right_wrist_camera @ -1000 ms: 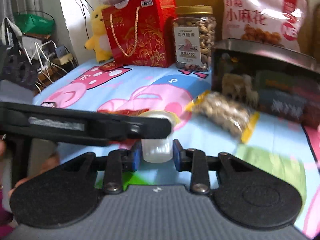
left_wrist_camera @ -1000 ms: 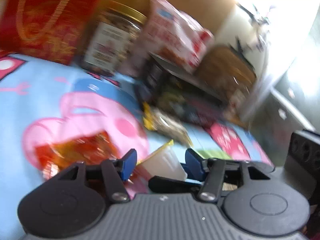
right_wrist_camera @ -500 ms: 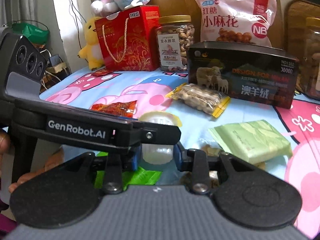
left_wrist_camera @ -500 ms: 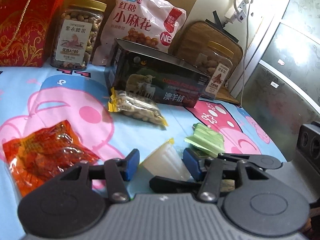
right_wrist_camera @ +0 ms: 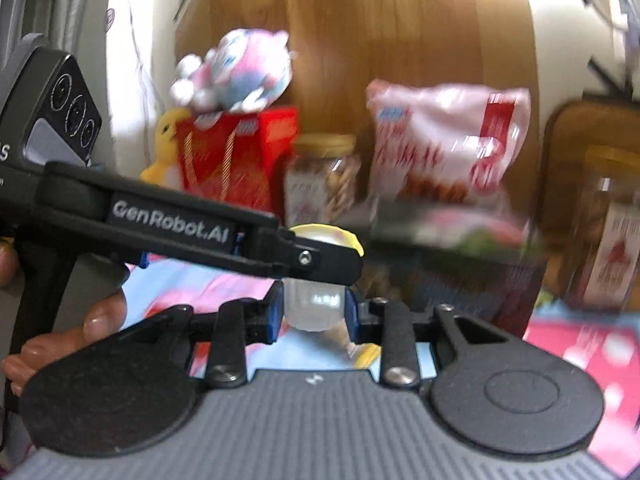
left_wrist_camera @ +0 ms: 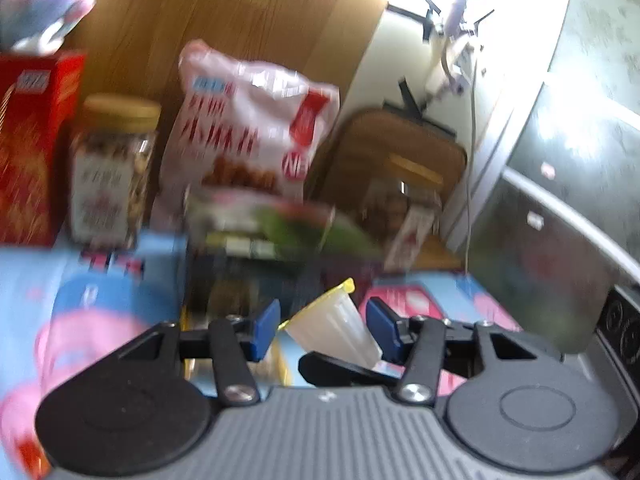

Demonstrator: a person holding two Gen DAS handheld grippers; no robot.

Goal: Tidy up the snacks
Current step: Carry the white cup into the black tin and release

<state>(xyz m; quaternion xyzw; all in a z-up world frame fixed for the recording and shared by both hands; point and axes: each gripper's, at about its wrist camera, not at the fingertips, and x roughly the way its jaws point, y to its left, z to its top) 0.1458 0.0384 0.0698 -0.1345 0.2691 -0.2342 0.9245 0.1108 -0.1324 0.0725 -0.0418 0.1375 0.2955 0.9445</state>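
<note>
A small translucent jelly cup (left_wrist_camera: 332, 328) with a yellow lid hangs in the air over the cartoon sheet (left_wrist_camera: 100, 292). My left gripper (left_wrist_camera: 324, 326) has it between its blue pads, the lid rim against one pad and the cup wall against the other. In the right wrist view the cup (right_wrist_camera: 316, 304) has its lower part pinched by my right gripper (right_wrist_camera: 314, 312), whose jaws are closing. The left gripper's black finger (right_wrist_camera: 240, 236) crosses just under the lid there. A hand (right_wrist_camera: 80, 332) holds the left gripper's handle.
Along the wooden headboard stand a red gift box (left_wrist_camera: 32, 148), a nut jar (left_wrist_camera: 112, 172), a pink snack bag (left_wrist_camera: 248, 128), a blurred dark box (left_wrist_camera: 260, 240) and a second jar (left_wrist_camera: 404, 208). Plush toys (right_wrist_camera: 236, 72) sit on the red box.
Both grippers have risen with the jelly cup between them. The red, yellow and green packets on the sheet have dropped out of view, and the picture is blurred by motion.
</note>
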